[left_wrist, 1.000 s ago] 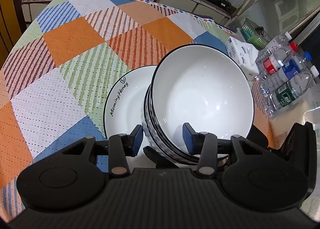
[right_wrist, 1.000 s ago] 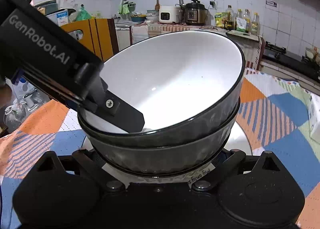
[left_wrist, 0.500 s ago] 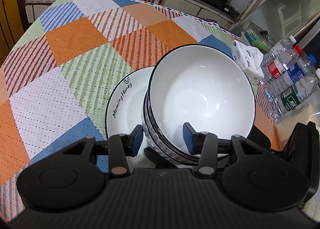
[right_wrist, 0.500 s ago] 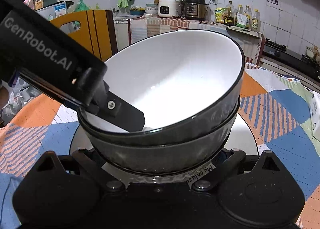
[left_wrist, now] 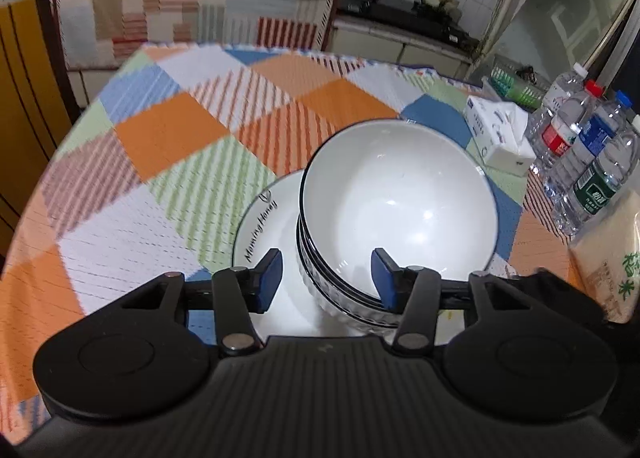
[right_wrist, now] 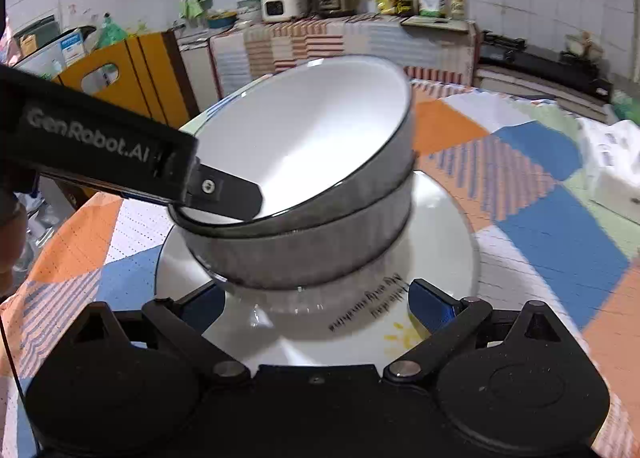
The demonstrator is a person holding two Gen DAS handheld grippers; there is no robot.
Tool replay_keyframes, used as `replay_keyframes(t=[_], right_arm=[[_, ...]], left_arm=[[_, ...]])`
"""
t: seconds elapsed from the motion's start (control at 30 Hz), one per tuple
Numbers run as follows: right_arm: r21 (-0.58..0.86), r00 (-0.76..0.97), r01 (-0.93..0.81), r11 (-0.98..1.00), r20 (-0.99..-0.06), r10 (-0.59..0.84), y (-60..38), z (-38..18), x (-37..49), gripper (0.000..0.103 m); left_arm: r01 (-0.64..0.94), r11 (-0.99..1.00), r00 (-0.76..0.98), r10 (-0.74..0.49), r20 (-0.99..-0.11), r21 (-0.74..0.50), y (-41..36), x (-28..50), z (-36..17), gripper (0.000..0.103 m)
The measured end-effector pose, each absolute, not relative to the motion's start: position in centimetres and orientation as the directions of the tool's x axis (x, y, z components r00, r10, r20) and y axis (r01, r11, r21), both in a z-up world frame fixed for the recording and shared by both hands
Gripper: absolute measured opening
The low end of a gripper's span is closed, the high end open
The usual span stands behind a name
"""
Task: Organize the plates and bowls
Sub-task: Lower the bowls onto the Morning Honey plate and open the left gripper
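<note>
Two nested white bowls [left_wrist: 400, 210] with dark ribbed outsides stand on a white plate [left_wrist: 264, 226] lettered "Morning Honey" on the patchwork tablecloth. My left gripper [left_wrist: 326, 278] is open; its jaws straddle the near rim of the top bowl, one pad inside, one outside. In the right wrist view the bowl stack [right_wrist: 312, 186] sits on the plate [right_wrist: 440, 242], and the left gripper's finger reaches over the top bowl's rim. My right gripper [right_wrist: 316, 306] is open, its jaws spread wide at the near edge of the plate, holding nothing.
A tissue pack [left_wrist: 500, 134] and several water bottles [left_wrist: 584, 162] stand at the table's right side, with a rice bag [left_wrist: 608, 258] nearer. A yellow chair [right_wrist: 132, 74] and kitchen counter lie beyond the table.
My right gripper has pulled back and risen from the bowls, so the plate now shows beneath them. The left gripper has tilted up a little, still astride the top bowl's rim.
</note>
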State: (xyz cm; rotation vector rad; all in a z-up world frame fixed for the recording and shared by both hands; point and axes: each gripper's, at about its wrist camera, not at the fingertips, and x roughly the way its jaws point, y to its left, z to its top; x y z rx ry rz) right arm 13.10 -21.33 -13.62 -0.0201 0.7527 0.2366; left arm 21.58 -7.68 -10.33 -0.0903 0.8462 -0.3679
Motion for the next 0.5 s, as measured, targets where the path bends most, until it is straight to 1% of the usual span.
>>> replay_keyframes(t=[0.07, 0.27, 0.43, 0.5], right_arm=[[0.036, 0.73, -0.211, 0.977, -0.659, 0.182, -21.5, -12.8, 11.7, 0.1], [0.04, 0.772, -0.134, 0.99, -0.622, 0.13, -23.1, -9.7, 9.0, 0.1], [0.019, 0.801, -0.077, 0.997, -0.594, 0.073, -23.9, -7.1, 7.6, 0.1], [0.015, 0.807, -0.061, 0.998, -0.587, 0.058, -24.0, -6.2, 6.9, 0.1]], left_arm=[[0.283, 0.934, 0.626, -0.351, -0.697, -0.217, -7.4, 20.6, -9.5, 0.051], [0.285, 0.942, 0.679, -0.33, -0.656, -0.179, -6.9, 17.5, -6.4, 0.056], [0.277, 0.936, 0.696, -0.352, -0.626, -0.218, -5.7, 14.8, -4.1, 0.064], [0.274, 0.935, 0.7, -0.355, -0.62, -0.225, -5.2, 13.7, -3.4, 0.065]])
